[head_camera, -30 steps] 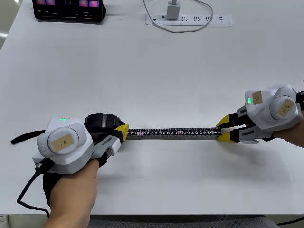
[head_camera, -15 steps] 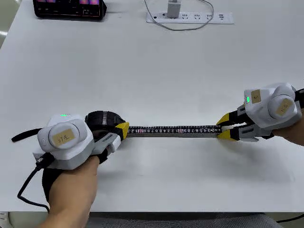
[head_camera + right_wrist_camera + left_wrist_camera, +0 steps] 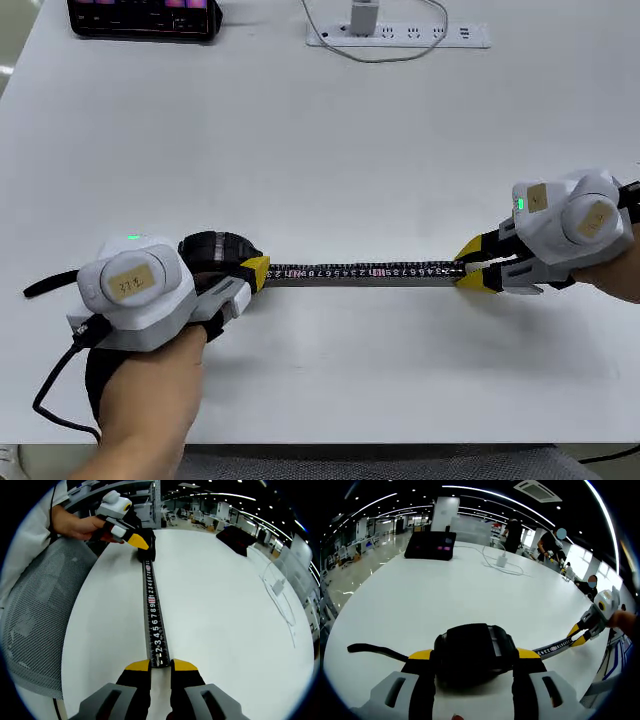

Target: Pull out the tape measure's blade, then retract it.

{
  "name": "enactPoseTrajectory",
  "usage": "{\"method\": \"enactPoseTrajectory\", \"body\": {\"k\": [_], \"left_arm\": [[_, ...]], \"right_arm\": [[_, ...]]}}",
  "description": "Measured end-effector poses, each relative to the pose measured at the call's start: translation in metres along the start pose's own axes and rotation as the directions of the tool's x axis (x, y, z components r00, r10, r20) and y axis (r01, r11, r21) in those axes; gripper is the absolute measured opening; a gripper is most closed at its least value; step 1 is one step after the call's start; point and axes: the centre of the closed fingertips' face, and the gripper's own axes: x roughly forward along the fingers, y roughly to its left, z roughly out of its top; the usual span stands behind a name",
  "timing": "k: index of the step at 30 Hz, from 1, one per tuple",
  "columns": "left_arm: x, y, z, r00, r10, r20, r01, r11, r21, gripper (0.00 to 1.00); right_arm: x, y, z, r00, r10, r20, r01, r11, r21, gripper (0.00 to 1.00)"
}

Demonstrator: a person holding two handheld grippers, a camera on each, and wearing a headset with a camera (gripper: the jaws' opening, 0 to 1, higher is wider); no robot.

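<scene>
Plainly, tape measure (image 3: 472,650) blade (image 3: 153,620) reads 2–9.

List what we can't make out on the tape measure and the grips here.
1. End of the blade: head and right gripper views, pinched under the right gripper tips.
2. Much of the tape measure case: head view, behind the left gripper.
3. Blade numerals near the case: right gripper view, too small.
4. Dark device: head view, cut by top edge.
</scene>
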Motion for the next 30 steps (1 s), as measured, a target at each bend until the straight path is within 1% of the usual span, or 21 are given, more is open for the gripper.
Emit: {"method": "enactPoseTrajectory", "body": {"k": [9, 30], "left_arm": [[-0.001, -0.001, 0.000, 1.0000, -0.005, 0.000, 0.005, 1.000, -0.006, 0.57], [-0.001, 0.001, 0.001, 0.9998, -0.020, 0.004, 0.020, 1.000, -0.018, 0.57]], "right_arm": [[0.003, 0.000, 0.004, 1.0000, 0.002, -0.003, -0.002, 1.000, -0.003, 0.11], [0.014, 0.002, 0.022, 0.9994, 0.024, 0.023, -0.024, 1.000, -0.003, 0.11]]}}
